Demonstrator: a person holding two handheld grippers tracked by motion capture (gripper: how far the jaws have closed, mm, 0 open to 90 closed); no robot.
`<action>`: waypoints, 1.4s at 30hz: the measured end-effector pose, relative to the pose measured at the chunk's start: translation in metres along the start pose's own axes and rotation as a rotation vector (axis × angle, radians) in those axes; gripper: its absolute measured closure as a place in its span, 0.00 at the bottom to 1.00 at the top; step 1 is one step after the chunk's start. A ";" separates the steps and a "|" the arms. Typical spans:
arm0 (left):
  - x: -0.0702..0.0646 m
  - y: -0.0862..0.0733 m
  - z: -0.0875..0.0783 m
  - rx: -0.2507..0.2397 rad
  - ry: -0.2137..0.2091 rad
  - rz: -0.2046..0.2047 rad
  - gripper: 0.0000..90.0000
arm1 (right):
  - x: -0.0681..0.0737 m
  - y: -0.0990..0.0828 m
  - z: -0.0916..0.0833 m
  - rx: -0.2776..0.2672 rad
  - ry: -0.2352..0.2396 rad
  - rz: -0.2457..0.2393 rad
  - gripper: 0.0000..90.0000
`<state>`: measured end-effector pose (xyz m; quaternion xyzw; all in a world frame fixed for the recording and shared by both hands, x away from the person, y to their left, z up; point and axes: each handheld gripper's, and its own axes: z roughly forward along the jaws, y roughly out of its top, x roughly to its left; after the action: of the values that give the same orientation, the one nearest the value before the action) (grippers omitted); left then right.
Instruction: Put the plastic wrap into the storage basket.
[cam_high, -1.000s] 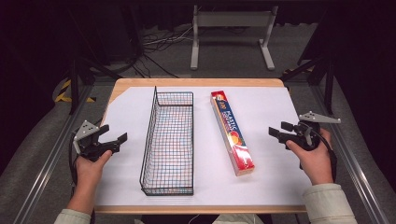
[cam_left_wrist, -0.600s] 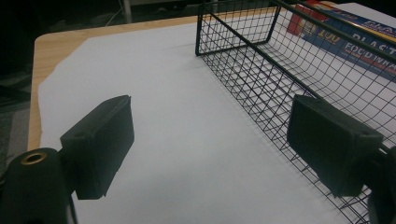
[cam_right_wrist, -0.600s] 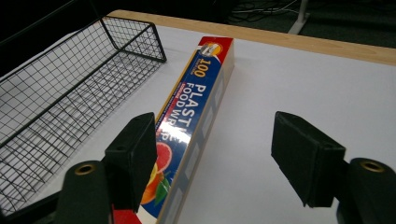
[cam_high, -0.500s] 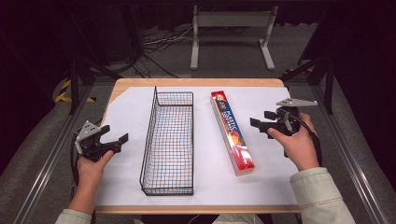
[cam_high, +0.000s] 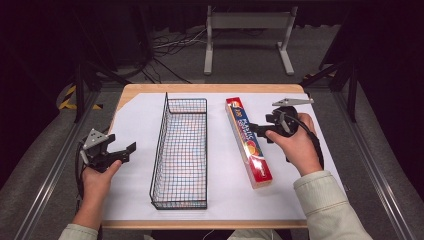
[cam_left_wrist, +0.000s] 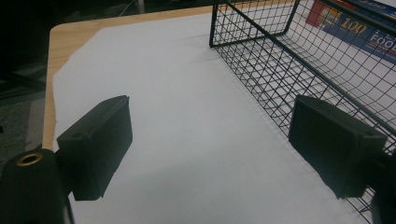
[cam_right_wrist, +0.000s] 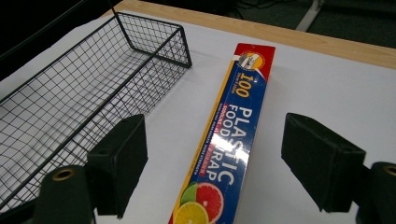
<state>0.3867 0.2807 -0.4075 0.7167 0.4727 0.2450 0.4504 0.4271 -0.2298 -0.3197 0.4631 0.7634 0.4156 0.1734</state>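
Now the right hand-held gripper (cam_high: 258, 129), jaws just spread wider, straddles the plastic food wrap box (cam_high: 248, 141) untouched; the left hand-held gripper (cam_high: 122, 151) gapes beside the wire basket (cam_high: 181, 150).

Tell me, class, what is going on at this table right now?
A person holds tongs in each hand. The right tongs have just been opening, with nothing gripped, beside the box of plastic wrap lying on the white sheet. The left tongs hang open left of the empty wire basket.
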 end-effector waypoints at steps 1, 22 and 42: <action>0.000 0.000 0.000 -0.001 0.000 0.001 0.16 | 0.001 0.001 0.002 0.002 -0.004 -0.002 0.25; 0.003 -0.002 0.001 0.004 0.006 0.000 0.16 | 0.003 -0.002 0.072 0.208 -0.124 0.101 0.19; 0.001 -0.005 0.005 0.012 0.006 0.001 0.16 | 0.004 -0.016 0.108 0.385 -0.198 0.114 0.19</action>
<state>0.3893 0.2804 -0.4143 0.7190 0.4752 0.2447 0.4442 0.4860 -0.1786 -0.3959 0.5686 0.7804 0.2241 0.1320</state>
